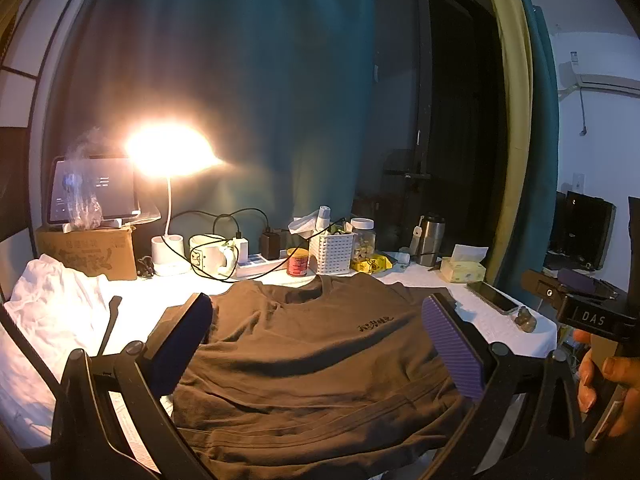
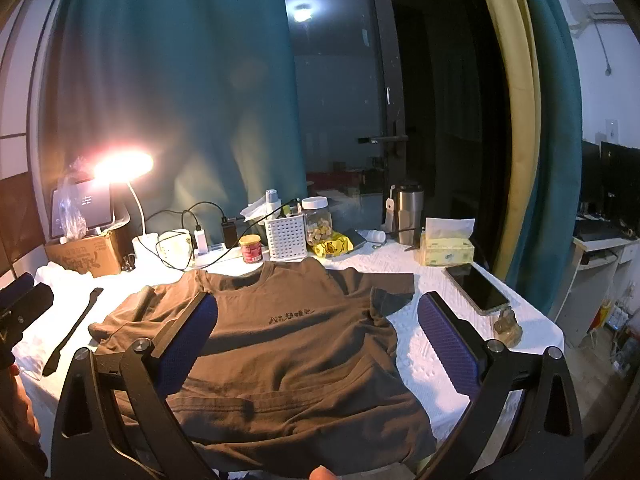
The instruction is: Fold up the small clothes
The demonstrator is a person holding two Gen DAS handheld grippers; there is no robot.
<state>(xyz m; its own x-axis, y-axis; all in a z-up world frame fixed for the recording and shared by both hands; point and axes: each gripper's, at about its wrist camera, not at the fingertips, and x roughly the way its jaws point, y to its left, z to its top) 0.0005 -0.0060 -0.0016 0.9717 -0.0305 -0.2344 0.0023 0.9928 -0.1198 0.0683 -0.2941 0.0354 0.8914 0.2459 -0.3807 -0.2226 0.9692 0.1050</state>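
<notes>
We have one brown shirt [image 2: 280, 340] lying flat, face up, on the white-covered table [image 2: 440, 360], collar toward the clutter at the far edge and hem nearest us. Both grippers hover over its lower half, and nothing is folded yet as far as we can judge. The left gripper [image 1: 320, 344] has its jaws spread wide with nothing between the pads; the right gripper [image 2: 316, 344] is likewise wide open and empty.

Several things could go wrong from here. The right sleeve is already curled over on itself, so a fold started without smoothing it would likely trap a lump. The left sleeve lies close to the black strap [image 2: 72, 332], and a sweep that way could drag the strap into the fold. The phone [image 2: 476, 290] and the small figurine [image 2: 507, 326] sit near the table's right edge, and a wide swing of the right gripper could knock them off. Pushing the collar forward could tip the red can [image 2: 251, 249], which stands just beside it. The lamp [image 2: 122, 166] glares, so we may misjudge the left hem.

Counted: one shirt, two grippers, one strap, one phone, one figurine, one can, one lamp, one basket [image 2: 286, 238], one jar [image 2: 318, 220], one tissue box [image 2: 447, 250], one steel tumbler [image 2: 409, 210].
</notes>
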